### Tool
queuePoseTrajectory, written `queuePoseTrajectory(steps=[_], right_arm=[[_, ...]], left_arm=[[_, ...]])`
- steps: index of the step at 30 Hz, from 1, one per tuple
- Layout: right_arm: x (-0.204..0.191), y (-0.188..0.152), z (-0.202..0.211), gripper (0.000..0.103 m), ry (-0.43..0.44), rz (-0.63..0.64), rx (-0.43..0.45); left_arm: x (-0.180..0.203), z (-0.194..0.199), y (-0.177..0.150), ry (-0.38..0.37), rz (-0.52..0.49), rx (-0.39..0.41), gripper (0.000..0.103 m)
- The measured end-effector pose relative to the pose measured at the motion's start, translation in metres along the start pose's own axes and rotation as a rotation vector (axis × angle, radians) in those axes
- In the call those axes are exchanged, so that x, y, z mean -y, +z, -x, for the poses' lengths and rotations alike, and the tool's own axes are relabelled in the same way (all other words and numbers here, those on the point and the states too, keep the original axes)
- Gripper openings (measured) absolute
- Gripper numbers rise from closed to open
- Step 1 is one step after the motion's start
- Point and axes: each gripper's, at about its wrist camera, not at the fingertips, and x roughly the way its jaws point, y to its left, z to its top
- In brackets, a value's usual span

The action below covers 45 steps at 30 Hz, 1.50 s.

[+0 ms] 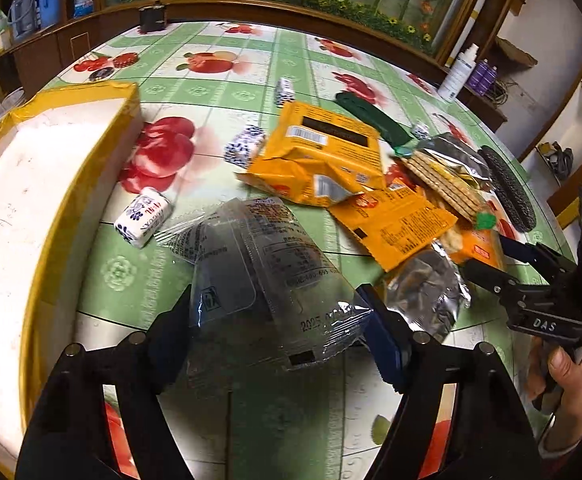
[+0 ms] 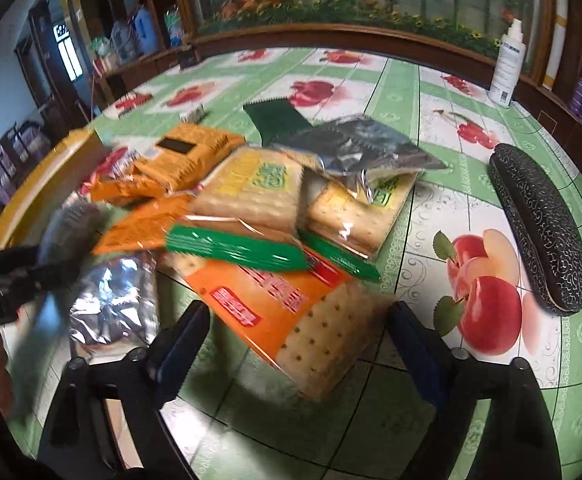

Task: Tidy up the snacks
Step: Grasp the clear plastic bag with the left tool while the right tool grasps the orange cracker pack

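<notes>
Left tongs (image 1: 279, 332) clamp clear snack packet (image 1: 259, 264), long axis pointing fwd; right tongs (image 2: 299, 344) open.

The clear wrapper (image 1: 267, 276) held in the left claw (image 1: 279, 320) carries dark print: "2025" reads near its lower end, followed by characters too smeared to make out, and a number string beginning "800-699" runs along its side; the rest of its small text is illegible. The body of the right claw (image 1: 487, 256), seen from the left wrist view, bears white letters "DAS". The large orange packet (image 1: 323, 148) near the middle of the tabletop (image 1: 195, 80) shows a barcode label, its digits unreadable. The small blue-and-white candy (image 1: 143, 216) has red characters, and the orange cracker pack (image 2: 291, 312) has red-and-white characters, none legible.
</notes>
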Motion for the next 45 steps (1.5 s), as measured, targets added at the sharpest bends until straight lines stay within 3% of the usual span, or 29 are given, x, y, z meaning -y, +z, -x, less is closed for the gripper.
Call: queuePoseTrajectory(steps=[4, 11, 15, 18, 19, 20, 21, 24, 27, 28, 32, 36, 40, 42, 45], right_arm=[[-0.002, 0.0, 0.003, 0.085, 0.026, 0.019, 0.006], [-0.009, 0.005, -0.004, 0.084, 0.007, 0.048, 0.003], [-0.009, 0.0, 0.004, 0.059, 0.033, 0.033, 0.0], [-0.005, -0.01, 0.013, 0.039, 0.067, -0.01, 0.006], [-0.003, -0.013, 0.016, 0.024, 0.082, -0.027, 0.008], [-0.001, -0.016, 0.018, 0.015, 0.104, -0.044, 0.006], [0.0, -0.02, 0.02, 0.014, 0.128, -0.06, 0.005], [-0.008, -0.026, 0.028, 0.023, 0.105, -0.008, 0.033], [-0.013, -0.02, 0.033, 0.068, 0.056, 0.032, 0.066], [-0.014, -0.016, 0.034, 0.071, 0.055, 0.042, 0.079], [-0.018, 0.008, 0.031, 0.07, 0.085, 0.107, 0.092], [-0.032, 0.025, 0.009, 0.07, 0.118, 0.213, 0.037], [-0.036, 0.025, -0.012, 0.069, 0.097, 0.24, -0.016], [-0.036, 0.02, -0.012, 0.065, 0.134, 0.226, -0.037], [-0.041, 0.007, -0.007, 0.059, 0.121, 0.226, -0.041]], left_arm=[[-0.003, -0.005, 0.01, 0.007, 0.055, -0.027, 0.082], [-0.007, -0.015, 0.024, 0.089, 0.104, -0.048, 0.083], [-0.002, -0.013, 0.018, 0.112, 0.036, -0.023, 0.075], [-0.005, -0.006, 0.011, 0.055, 0.028, 0.003, 0.071], [-0.005, -0.004, 0.007, 0.039, 0.018, 0.009, 0.071], [-0.005, -0.002, 0.004, 0.024, 0.01, 0.013, 0.07], [-0.003, 0.0, 0.001, 0.011, -0.002, 0.016, 0.07], [0.003, 0.005, -0.007, -0.02, -0.078, 0.002, 0.071], [0.005, 0.007, -0.009, -0.025, -0.09, -0.023, 0.076], [0.003, 0.008, -0.008, -0.031, -0.08, -0.027, 0.077], [-0.006, 0.006, -0.003, -0.053, -0.017, -0.048, 0.08], [-0.009, 0.006, 0.002, -0.069, 0.016, -0.077, 0.08], [-0.017, 0.01, 0.002, -0.095, 0.054, -0.097, 0.08], [-0.02, 0.01, 0.004, -0.075, 0.084, -0.104, 0.08], [-0.02, 0.004, 0.01, -0.024, 0.104, -0.11, 0.08]])
